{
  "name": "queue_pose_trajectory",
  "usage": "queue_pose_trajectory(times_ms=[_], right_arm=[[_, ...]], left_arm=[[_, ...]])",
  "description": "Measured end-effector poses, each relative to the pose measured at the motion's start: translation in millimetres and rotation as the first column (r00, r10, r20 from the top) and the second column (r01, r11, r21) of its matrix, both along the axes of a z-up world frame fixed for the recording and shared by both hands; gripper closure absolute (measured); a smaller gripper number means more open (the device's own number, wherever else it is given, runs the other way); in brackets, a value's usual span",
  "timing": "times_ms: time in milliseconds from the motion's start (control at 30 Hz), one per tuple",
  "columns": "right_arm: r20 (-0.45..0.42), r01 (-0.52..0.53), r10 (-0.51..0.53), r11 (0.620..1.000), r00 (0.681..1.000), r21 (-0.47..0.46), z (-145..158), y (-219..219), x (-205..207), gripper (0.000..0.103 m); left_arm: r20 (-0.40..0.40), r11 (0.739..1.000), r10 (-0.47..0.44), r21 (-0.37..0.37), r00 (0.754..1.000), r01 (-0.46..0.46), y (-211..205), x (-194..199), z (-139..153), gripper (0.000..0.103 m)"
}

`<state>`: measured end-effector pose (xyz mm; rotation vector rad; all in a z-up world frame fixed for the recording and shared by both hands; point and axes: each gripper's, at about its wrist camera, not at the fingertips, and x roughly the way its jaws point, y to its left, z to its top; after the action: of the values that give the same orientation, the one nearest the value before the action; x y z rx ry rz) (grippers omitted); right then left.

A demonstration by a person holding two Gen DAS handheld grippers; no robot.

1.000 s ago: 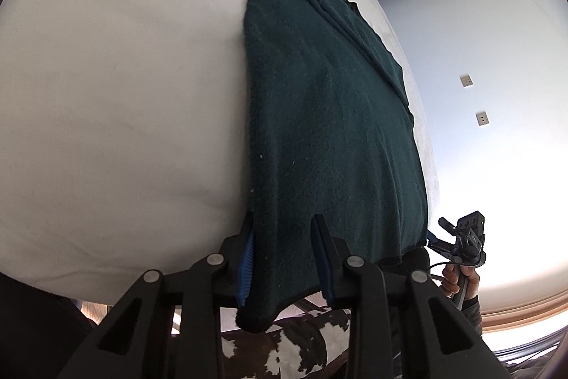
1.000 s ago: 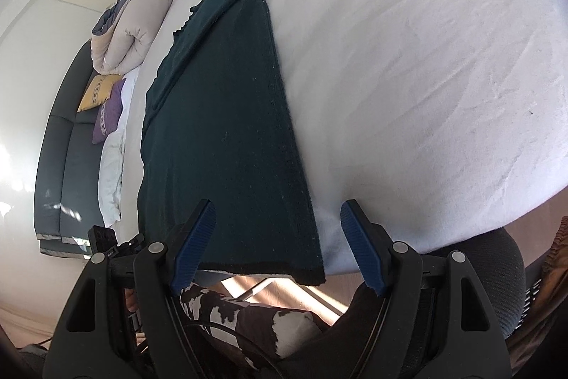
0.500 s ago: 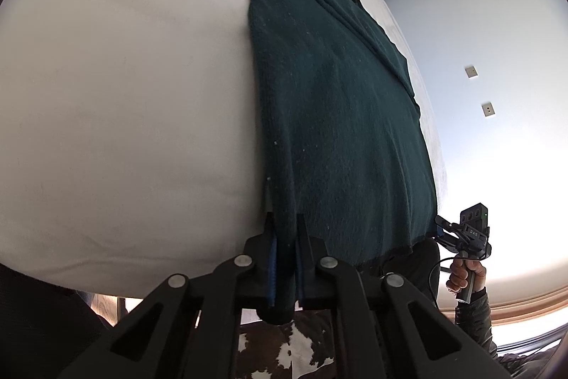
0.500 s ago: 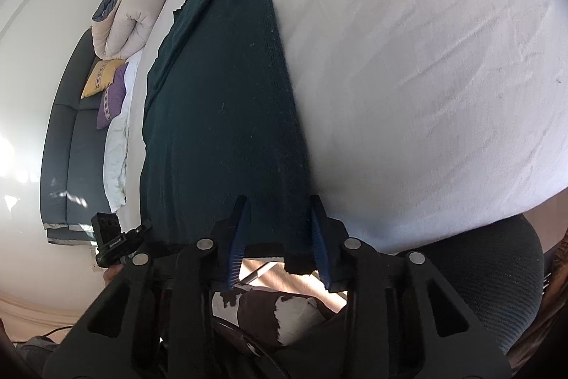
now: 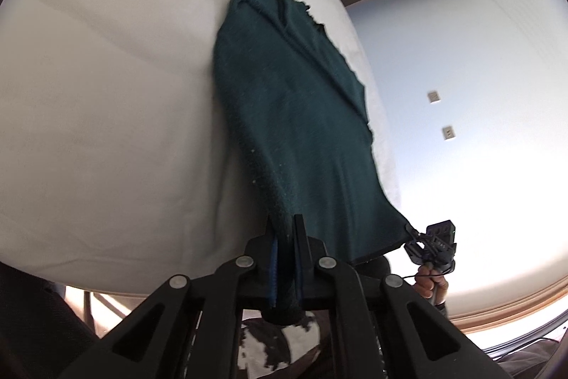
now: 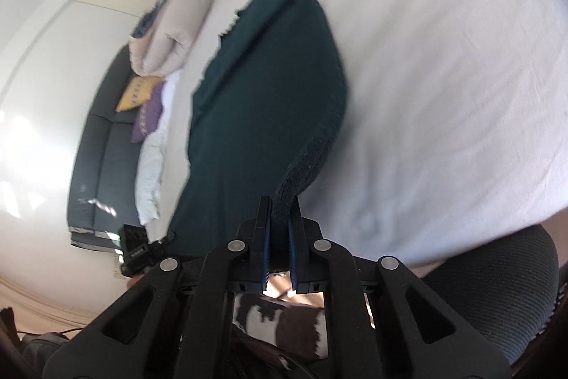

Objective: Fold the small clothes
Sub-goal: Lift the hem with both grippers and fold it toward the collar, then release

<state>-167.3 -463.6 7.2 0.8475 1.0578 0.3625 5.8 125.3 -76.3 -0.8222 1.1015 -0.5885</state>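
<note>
A dark green knitted garment (image 5: 294, 116) lies lengthwise on the white bed (image 5: 106, 116), and its near hem is raised off the sheet. My left gripper (image 5: 285, 224) is shut on the near left corner of the hem. Further right in the left wrist view, the other gripper (image 5: 431, 242) is held in a hand at the opposite corner. In the right wrist view the garment (image 6: 262, 87) bulges upward. My right gripper (image 6: 280, 206) has its jaws closing, with the pads pressed on the near right corner. The left gripper (image 6: 140, 245) shows at the lower left there.
A folded beige duvet (image 6: 170, 31) and yellow and purple pillows (image 6: 140, 98) rest on a dark sofa (image 6: 103, 158) beyond the bed's left side. A black mesh chair (image 6: 497, 290) is at the lower right. A brown-and-white patterned cloth (image 6: 284, 322) lies under both grippers.
Both grippers went from open around the hem's corners to shut on them. The near hem has lifted off the bed, and the garment now bows upward.
</note>
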Motion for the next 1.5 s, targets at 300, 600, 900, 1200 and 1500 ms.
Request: queue_pose_trajectory(times_ms=[300, 600, 900, 1200, 1500], right_arm=[[0.063, -0.004, 0.001, 0.999, 0.998, 0.046, 19.6, 16.8, 33.1, 0.096], [0.121, 0.093, -0.108, 0.988, 0.987, 0.124, 32.2, 0.5, 69.5, 0.096], [0.17, 0.142, -0.162, 0.982, 0.972, 0.126, 56.9, -15.8, 165.2, 0.096], [0.175, 0.212, -0.227, 0.972, 0.958, 0.101, 56.3, -27.3, 279.7, 0.096], [0.132, 0.249, -0.251, 0.968, 0.959, 0.031, 31.3, -30.1, 380.2, 0.096]], left_arm=[[0.001, 0.998, 0.021, -0.065, 1.0, -0.021, 1.2, 12.2, 3.6, 0.096], [0.018, 0.984, 0.087, -0.158, 0.996, -0.084, 11.2, 53.5, 22.7, 0.096], [0.061, 0.97, 0.152, -0.2, 0.986, -0.137, 17.3, 142.1, 54.4, 0.096], [0.053, 0.965, 0.197, -0.187, 0.979, -0.184, 18.3, 241.6, 52.4, 0.096], [0.001, 0.962, 0.225, -0.158, 0.974, -0.222, 19.4, 309.6, 19.0, 0.096]])
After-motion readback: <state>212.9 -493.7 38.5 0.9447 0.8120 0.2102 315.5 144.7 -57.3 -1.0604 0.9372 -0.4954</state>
